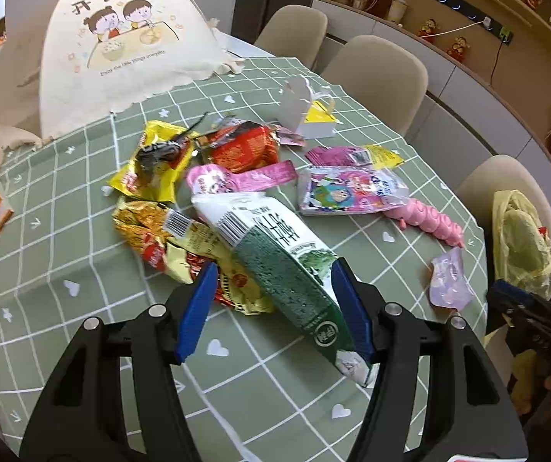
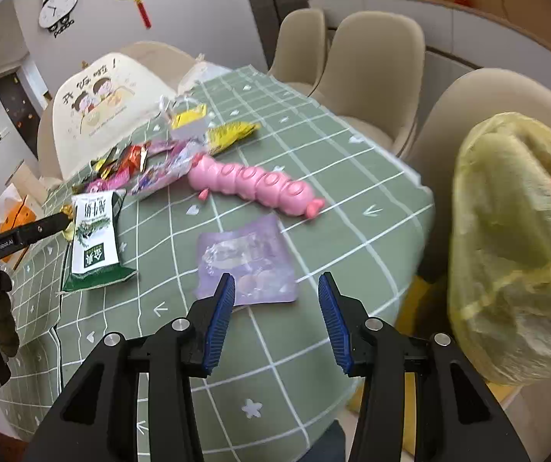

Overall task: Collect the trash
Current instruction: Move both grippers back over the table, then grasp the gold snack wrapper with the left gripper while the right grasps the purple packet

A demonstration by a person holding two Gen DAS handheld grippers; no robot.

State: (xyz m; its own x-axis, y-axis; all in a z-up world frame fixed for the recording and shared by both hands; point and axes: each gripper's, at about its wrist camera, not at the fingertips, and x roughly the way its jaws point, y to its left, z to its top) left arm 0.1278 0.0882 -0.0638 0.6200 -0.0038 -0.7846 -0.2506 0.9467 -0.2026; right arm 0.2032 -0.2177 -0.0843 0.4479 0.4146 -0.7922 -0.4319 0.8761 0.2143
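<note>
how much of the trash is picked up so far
Done: the yellow bag beside the table already bulges, a red wrapper showing in it. In hand: nothing gripped; the left tool stands open around the green and white packet, the right tool open over the purple wrapper. Left: most of it, including the wrapper pile.

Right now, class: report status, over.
Left gripper open around green-and-white snack packet. Right gripper open, empty, above flat lilac wrapper. Nothing blocking.
</note>
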